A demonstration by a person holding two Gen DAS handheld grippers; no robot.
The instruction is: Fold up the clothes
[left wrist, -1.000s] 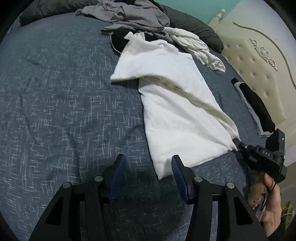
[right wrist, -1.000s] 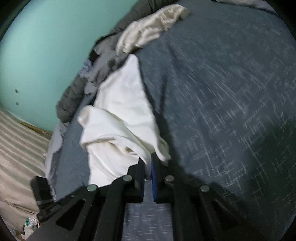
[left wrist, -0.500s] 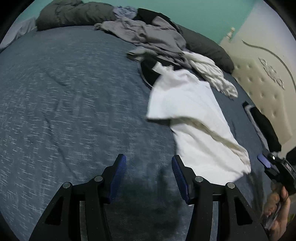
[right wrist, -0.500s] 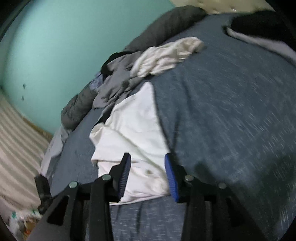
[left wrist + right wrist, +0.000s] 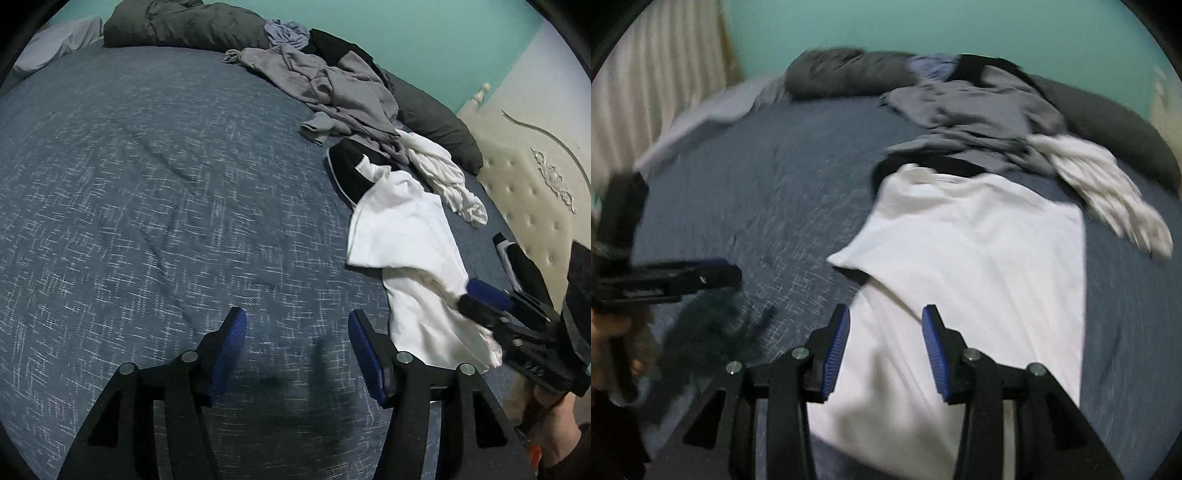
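Both grippers empty: left gripper (image 5: pixel 295 350) opening over bedspread (image 5: pixel 147 221); right gripper (image 5: pixel 884 349) parted above half-folded white T-shirt (image 5: pixel 979 258). Next fold: hem grasp needed.

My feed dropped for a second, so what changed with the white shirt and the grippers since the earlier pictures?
The right gripper let go of the white shirt's corner and swung round; it now hangs open over the shirt's near end. The left gripper drifted sideways off the shirt over bare blue bedspread, its jaws opening with nothing between them. The shirt stays half-folded, and the grey clothes pile is untouched.
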